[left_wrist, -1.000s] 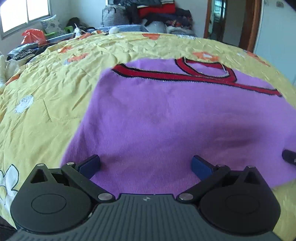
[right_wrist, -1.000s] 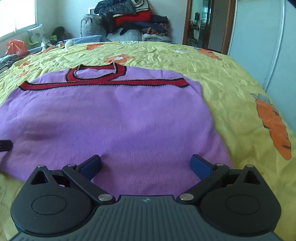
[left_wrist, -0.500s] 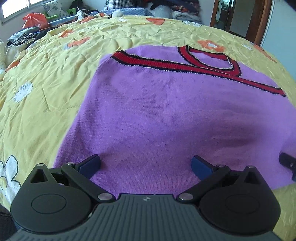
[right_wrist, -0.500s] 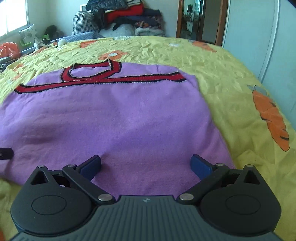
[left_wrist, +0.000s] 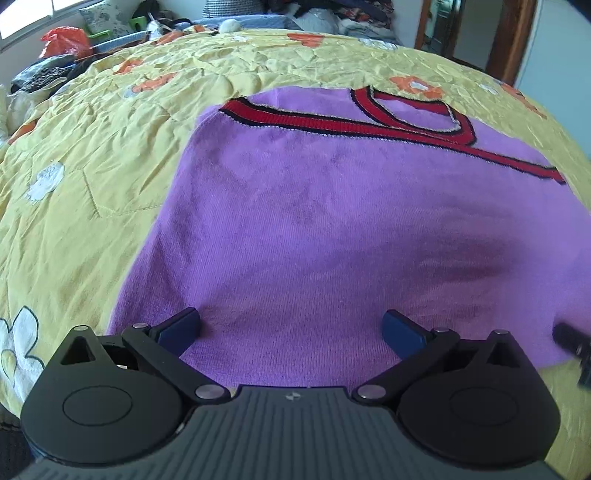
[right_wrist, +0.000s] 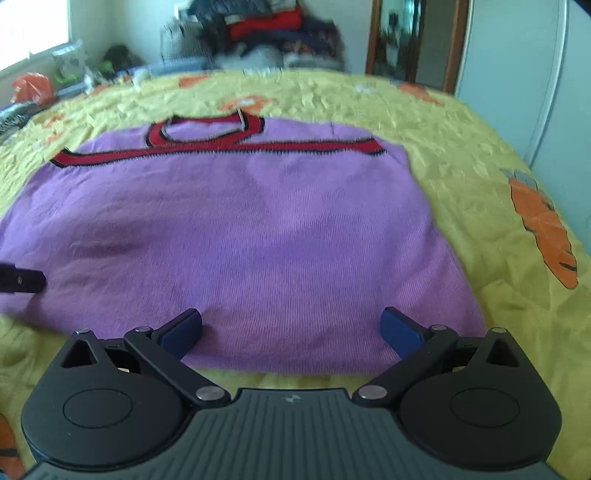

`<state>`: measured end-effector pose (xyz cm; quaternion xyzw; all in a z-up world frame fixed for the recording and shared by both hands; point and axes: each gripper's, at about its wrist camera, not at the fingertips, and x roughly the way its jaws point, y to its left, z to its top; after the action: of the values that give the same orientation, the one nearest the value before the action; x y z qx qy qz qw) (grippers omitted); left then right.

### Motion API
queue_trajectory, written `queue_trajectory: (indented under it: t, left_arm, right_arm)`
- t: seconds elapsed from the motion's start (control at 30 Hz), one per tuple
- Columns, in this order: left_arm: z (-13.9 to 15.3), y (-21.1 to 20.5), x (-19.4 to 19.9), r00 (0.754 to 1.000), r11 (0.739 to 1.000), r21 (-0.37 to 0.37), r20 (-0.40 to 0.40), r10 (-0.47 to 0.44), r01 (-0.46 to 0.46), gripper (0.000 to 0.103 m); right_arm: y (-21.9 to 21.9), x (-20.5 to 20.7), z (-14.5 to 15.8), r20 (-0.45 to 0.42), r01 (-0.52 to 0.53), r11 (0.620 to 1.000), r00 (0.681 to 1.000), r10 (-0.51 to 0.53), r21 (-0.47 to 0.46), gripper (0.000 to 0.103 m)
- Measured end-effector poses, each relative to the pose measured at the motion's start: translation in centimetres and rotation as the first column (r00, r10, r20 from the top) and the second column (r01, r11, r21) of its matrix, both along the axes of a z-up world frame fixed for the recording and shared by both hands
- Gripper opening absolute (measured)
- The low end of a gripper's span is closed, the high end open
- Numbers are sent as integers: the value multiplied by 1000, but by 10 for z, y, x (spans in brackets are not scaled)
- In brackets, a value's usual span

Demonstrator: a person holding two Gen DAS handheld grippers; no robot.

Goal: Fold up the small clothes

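From the left wrist view, the purple sweater (left_wrist: 332, 236) lies flat on the yellow quilted bed (left_wrist: 92, 177), its red-and-black trimmed neckline (left_wrist: 399, 118) at the far end and its hem nearest the camera. The left gripper (left_wrist: 290, 326) is spread wide over the hem, both blue fingertips (left_wrist: 181, 326) resting at the near edge of the sweater with nothing pinched between them; whether they press into the knit cannot be told. The sweater's right side runs out of the frame, and a dark piece at the right edge of the sweater's hem, the other gripper's fingertip (left_wrist: 570, 338), is cut off by the frame. From the right wrist view, the picture is smeared by motion blur, so the clothes pile (right_wrist: 266, 29) beyond the sweater's neckline is hard to make out. The right gripper (right_wrist: 291, 328) is likewise spread apart, empty, its fingertips over the near hem of the sweater (right_wrist: 258, 236). The sweater's left edge is cut off, where a dark fingertip (right_wrist: 22, 280) of the left gripper pokes in. An orange carrot print (right_wrist: 546, 236) lies on the bed right of the sweater.
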<state>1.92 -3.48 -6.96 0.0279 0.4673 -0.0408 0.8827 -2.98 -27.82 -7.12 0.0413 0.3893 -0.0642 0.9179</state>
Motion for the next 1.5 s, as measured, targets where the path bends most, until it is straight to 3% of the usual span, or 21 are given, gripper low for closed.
queue_trajectory:
  t: [0.1,0.23,0.4,0.57,0.63,0.7,0.83,1.07,1.17,1.27,1.33,1.5]
  left_arm:
    - [6,8,2,1000,1000,-9,11,-4,4,103]
    - [19,19,27,998,1000,14,57,-17,16,103]
    - [31,17,92,994,999,4,105,-42,42,103]
    - [6,4,140,998,998,48,36,-52,50,103]
    - [2,10,140,998,999,11,47,-44,43,103]
    - [2,15,140,998,999,-5,43,-42,42,103]
    - [2,18,138,998,999,-7,48,-50,50,103]
    - [0,17,137,995,999,-21,90,-44,46,103]
    - [-2,21,137,987,994,-25,126,-102,106,103]
    - [3,34,144,975,977,-64,105,-195,202,103]
    - [7,50,146,965,960,-129,122,-233,249,103]
    - [12,102,152,963,937,-248,177,-204,245,103]
  right_arm:
    - [13,8,13,82,-15,1000,997,13,22,103]
    - [33,41,10,45,-39,999,998,39,-1,103]
    - [48,65,5,33,-19,1000,999,19,9,103]
    - [60,72,4,37,-29,998,999,27,54,103]
    - [67,74,-6,-11,-40,999,999,40,22,103]
    - [75,71,-11,8,-39,999,999,39,-32,103]
    - [77,67,-16,42,-24,999,999,25,-35,103]
    - [78,68,-13,28,-27,999,999,28,-36,103]
    - [84,64,-11,23,-51,998,998,52,-31,103]
    - [88,57,-15,54,-53,998,997,55,-37,103]
    - [87,53,-18,81,-52,998,995,54,-31,103]
    - [86,51,-19,96,-51,998,994,54,-27,103]
